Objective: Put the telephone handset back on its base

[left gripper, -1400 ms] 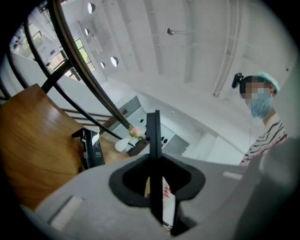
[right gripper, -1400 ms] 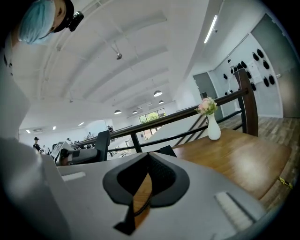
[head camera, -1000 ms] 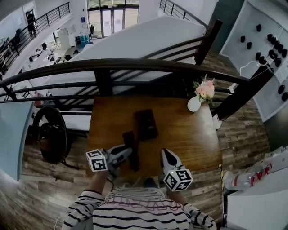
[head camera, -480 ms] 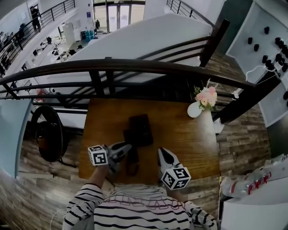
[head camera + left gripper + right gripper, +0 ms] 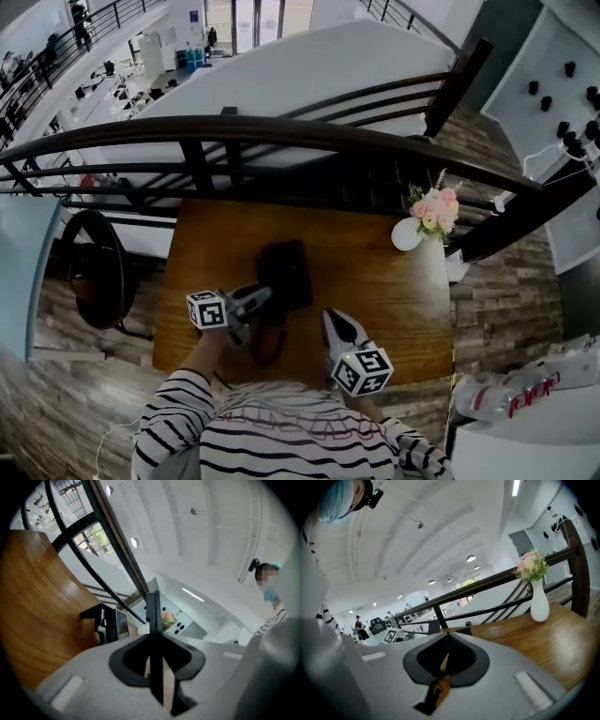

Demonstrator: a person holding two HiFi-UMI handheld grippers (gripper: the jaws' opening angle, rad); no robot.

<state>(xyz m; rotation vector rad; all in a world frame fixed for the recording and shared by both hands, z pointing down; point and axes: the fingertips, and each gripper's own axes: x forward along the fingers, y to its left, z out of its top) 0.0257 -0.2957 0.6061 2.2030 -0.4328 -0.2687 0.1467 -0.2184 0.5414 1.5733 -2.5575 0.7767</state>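
The black telephone base [image 5: 284, 270] sits mid-table on the wooden table [image 5: 394, 300]; in the left gripper view the base [image 5: 106, 622] stands left of the jaws. The dark handset [image 5: 273, 321] lies just in front of the base, with its cord looping toward the near edge. My left gripper [image 5: 263, 299] is shut on the handset, which shows edge-on as a thin black bar [image 5: 153, 613] between the jaws of the left gripper [image 5: 153, 639]. My right gripper [image 5: 332, 322] hovers to the right of the handset, shut and holding nothing, and the right gripper [image 5: 446, 637] shows its tips meeting.
A white vase of pink flowers [image 5: 411, 231] stands at the table's far right corner, and the vase [image 5: 539, 603] rises ahead of the right gripper. A dark railing [image 5: 281, 139] runs right behind the table. A black round object [image 5: 94, 272] sits on the floor at left.
The handset, in the left gripper, has come closer to the base's front edge. The right gripper stays beside it, much as before.
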